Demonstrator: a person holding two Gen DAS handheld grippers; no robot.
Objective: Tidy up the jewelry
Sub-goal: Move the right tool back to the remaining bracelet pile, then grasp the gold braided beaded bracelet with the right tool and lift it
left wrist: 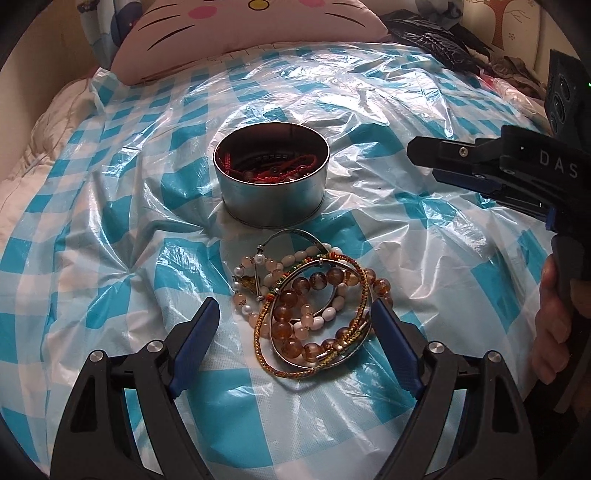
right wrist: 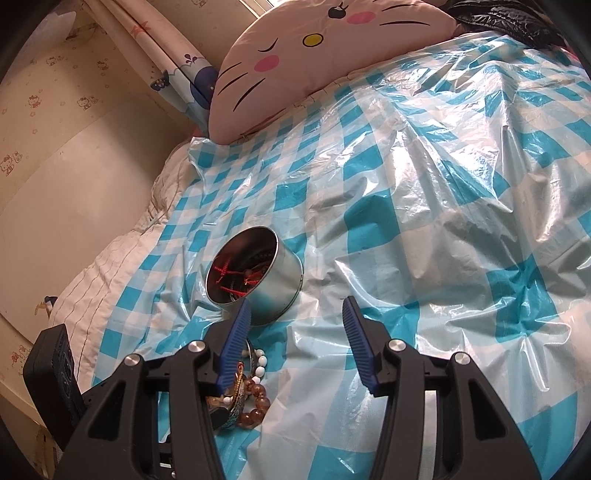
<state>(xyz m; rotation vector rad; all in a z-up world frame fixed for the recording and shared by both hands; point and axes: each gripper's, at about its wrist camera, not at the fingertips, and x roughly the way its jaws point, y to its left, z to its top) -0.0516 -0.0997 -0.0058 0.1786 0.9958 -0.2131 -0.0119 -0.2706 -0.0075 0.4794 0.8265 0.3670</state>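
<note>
Lying in a tangled heap on the blue-and-white checked plastic sheet (left wrist: 110,229): a pile of bracelets (left wrist: 306,306), just in front of a round metal tin (left wrist: 271,184). Amber glass beads (left wrist: 291,299), pale pink and white beads, silver bangles (left wrist: 295,236) and a braided gold-and-orange cord (left wrist: 266,332), all overlapping. Standing upright on the sheet, close to the pile but with no visible contact, the tin, open-topped, with red cords (left wrist: 306,162) and dark pieces inside.

Hovering over the near side of the pile, the left gripper (left wrist: 295,317), spread wide, blue pads (left wrist: 207,325) flanking the heap, the right pad close against the gold cord and bangle edge; nothing pinched between them. Contact with the sheet: cannot tell.

Hanging to the right of the tin, well apart from the pile, the right gripper (right wrist: 295,325). Seen from the left wrist camera, at the side (left wrist: 443,155), with a hand (left wrist: 554,325) on its grip. From its own camera, parted wide and empty, left pad (right wrist: 236,339) overlapping the tin's lower rim (right wrist: 255,277) in view, bracelets (right wrist: 251,391) just below and behind that finger.

Resting at the far end of the sheet, a pink cat-face cushion (left wrist: 240,33); beside it, a dark crumpled bag (left wrist: 436,40).
</note>
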